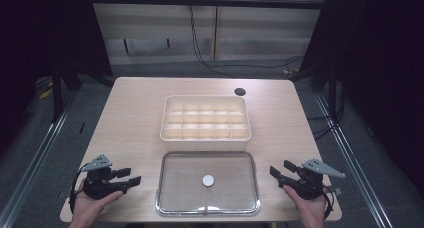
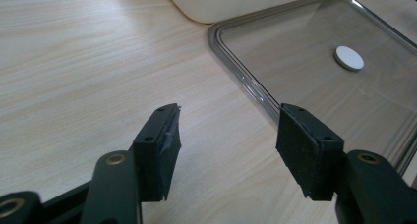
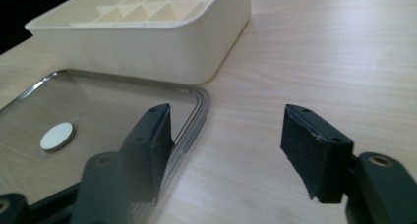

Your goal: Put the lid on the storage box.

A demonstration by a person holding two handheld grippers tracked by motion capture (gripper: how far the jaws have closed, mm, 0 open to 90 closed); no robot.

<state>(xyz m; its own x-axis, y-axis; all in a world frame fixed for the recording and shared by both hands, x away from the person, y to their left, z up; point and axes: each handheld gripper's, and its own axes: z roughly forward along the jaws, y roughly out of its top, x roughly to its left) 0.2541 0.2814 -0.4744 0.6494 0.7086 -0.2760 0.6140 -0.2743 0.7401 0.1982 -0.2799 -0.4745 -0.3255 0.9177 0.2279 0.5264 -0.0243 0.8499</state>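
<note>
Grippers are resting open-jawed and empty, left gripper and right gripper flanking the clear lid, apart from it.

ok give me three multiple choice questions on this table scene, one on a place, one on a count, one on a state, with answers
1. Where is the clear lid relative to the cream box?
A. on top of it
B. on the table in front of it, nearer the person
C. behind it

2. How many rows of compartments does the box have?
A. one
B. three
C. six

3. How do the left tongs and right tongs stand?
A. both open, holding nothing
B. both shut on the lid
C. left shut, right open

Answers: 1 B, the lid lies flat between box and table edge. 2 B, the high view shows three rows. 3 A, each gripper view shows a wide gap with bare table between.
</note>
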